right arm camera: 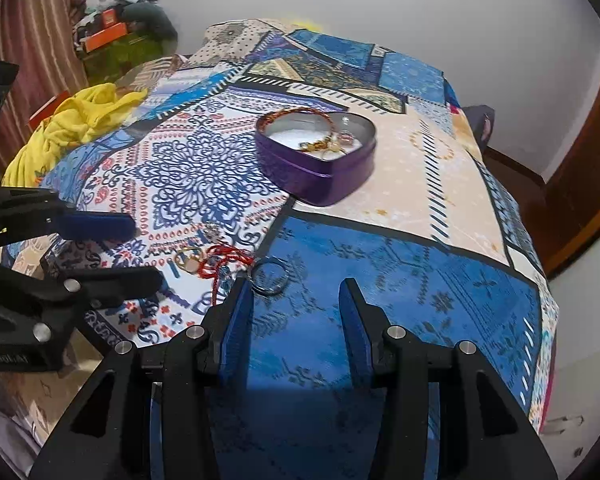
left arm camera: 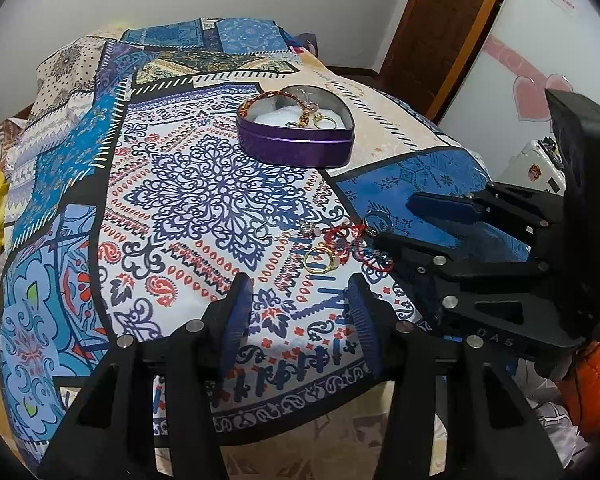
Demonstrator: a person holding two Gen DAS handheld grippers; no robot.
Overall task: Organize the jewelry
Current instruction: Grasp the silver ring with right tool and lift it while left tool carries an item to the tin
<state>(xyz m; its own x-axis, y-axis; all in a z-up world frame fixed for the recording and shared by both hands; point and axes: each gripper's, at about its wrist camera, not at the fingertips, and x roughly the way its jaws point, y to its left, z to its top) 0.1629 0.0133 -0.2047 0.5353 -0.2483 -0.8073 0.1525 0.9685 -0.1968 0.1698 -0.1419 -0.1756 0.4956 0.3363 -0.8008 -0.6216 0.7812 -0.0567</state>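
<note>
A purple heart-shaped tin [left arm camera: 296, 146] is sitting open, holding beaded bracelets; gold rings [left arm camera: 319, 260], a red cord [left arm camera: 350, 240] and a silver ring [right arm camera: 270, 278] are lying loose nearby.

A patterned blue cloth [right arm camera: 420, 280] covers the table, yellow fabric [right arm camera: 72, 124] bunched beside it.

The heart-shaped tin [left arm camera: 296, 148] is purple; the bedspread [left arm camera: 204, 196] has blue, white and red patchwork ornament; the cord [right arm camera: 224, 260] is red.

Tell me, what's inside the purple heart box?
In the box: a red-gold bracelet along the rim, gold beads, rings and white padding. Anything beneath is hidden.
</note>
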